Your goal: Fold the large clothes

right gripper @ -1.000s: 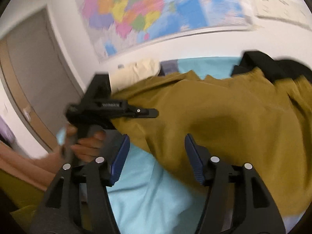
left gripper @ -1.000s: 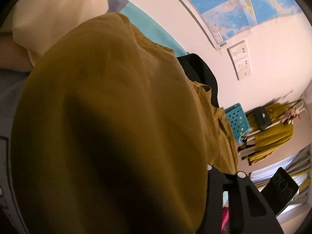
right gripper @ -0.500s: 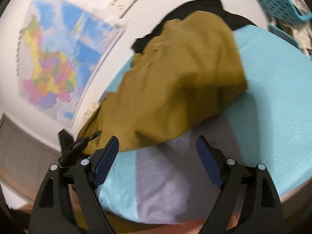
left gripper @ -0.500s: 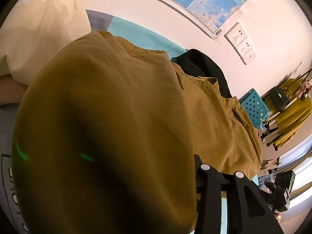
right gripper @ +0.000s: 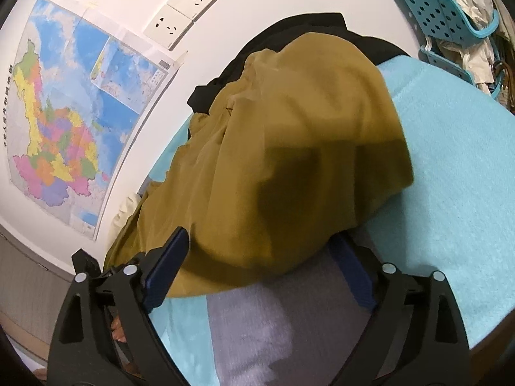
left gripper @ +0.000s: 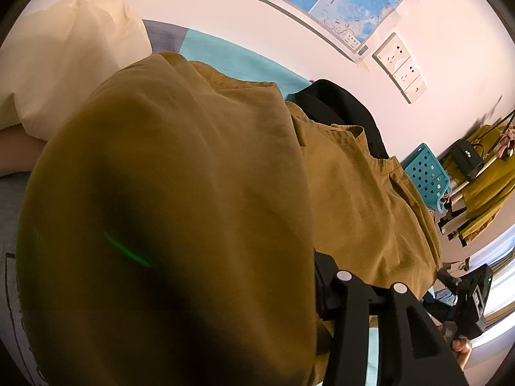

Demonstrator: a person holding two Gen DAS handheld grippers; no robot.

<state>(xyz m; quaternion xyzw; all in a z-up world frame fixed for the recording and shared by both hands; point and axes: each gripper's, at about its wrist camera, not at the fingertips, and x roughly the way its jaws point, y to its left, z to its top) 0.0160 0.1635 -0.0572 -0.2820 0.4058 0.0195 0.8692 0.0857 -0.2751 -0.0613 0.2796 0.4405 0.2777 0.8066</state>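
Right gripper gapes wide around the mustard garment's hem; might pinch the bedsheet underneath. Left gripper: can't tell.

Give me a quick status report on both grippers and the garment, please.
Right gripper open, fingers straddling mustard garment edge. Left gripper mostly draped, state unclear. Black garment lies under its far end.

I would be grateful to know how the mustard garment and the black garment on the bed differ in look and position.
The mustard garment is olive-yellow; the black garment is black. The mustard garment spreads over much of the turquoise bed cover, while the black garment shows only as a strip against the wall. The mustard garment lies over part of the black one. The right gripper has its fingers open at the mustard garment's edge; the black one lies away from them. Both are rumpled, not folded.
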